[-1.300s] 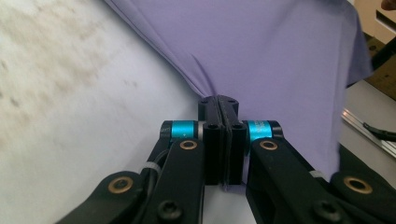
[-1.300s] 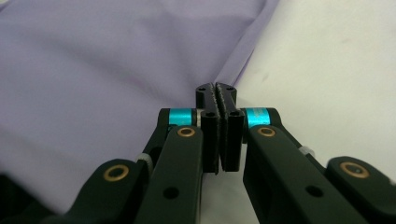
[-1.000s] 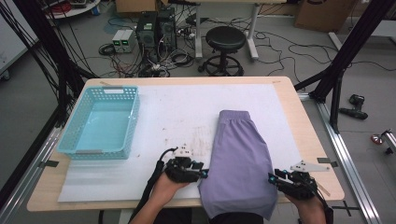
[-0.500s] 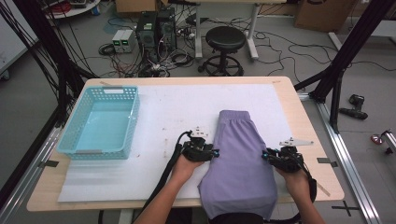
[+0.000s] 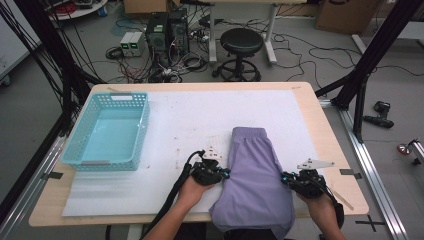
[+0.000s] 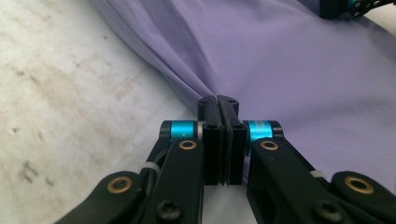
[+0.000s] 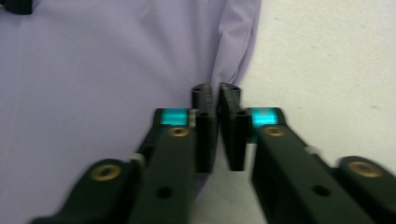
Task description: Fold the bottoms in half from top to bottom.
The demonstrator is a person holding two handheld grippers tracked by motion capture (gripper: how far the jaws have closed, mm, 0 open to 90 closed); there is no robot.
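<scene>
Two tongs (image 6: pixel 218 103) (image 7: pixel 215 93) pinched on opposite edges of purple garment (image 5: pixel 255 175); turquoise basket (image 5: pixel 85 162) apart, nothing inside.

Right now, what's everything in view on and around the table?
garment: one, lilac, near right of the table, hanging over the near edge
basket: one, light blue, far left of the table
mat: one, white, covering the table top
stool: one, black, on the floor beyond the table
computer towers: two, black, on the floor among cables
left gripper: black, jaws pinching the garment's left edge
right gripper: black, jaws closed on its right edge
</scene>
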